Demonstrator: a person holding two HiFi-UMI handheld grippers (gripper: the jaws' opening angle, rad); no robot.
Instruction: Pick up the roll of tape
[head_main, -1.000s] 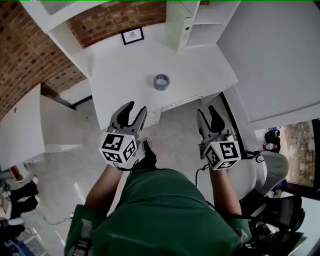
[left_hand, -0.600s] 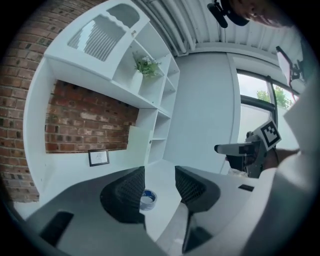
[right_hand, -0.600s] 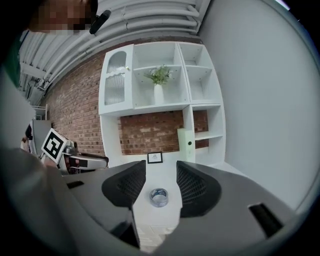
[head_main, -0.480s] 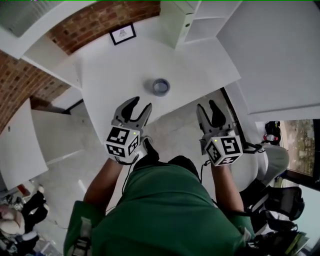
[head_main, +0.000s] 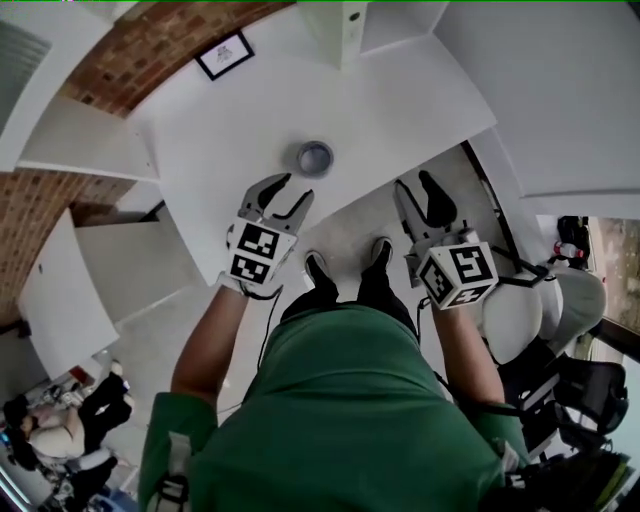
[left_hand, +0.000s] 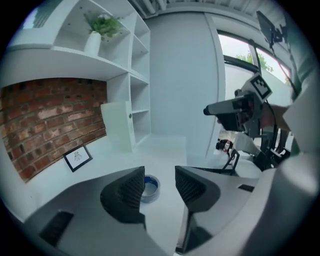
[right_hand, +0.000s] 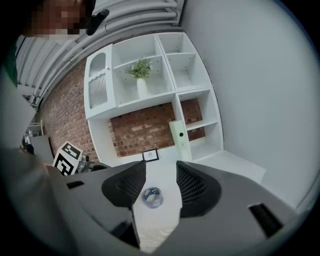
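Green shirt (black shoes)

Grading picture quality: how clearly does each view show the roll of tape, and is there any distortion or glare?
Head view: fisheye bends the desk edges; roll of tape small but evenly lit. Left gripper view: window bright, slightly washed out, dark corners, tape half hidden behind a jaw. Right gripper view: tape seen whole through the jaw gap, dark corners.

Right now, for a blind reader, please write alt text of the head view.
A roll of tape lies on a white table. The open left gripper is over the table edge near it; the open right gripper is short of the table.
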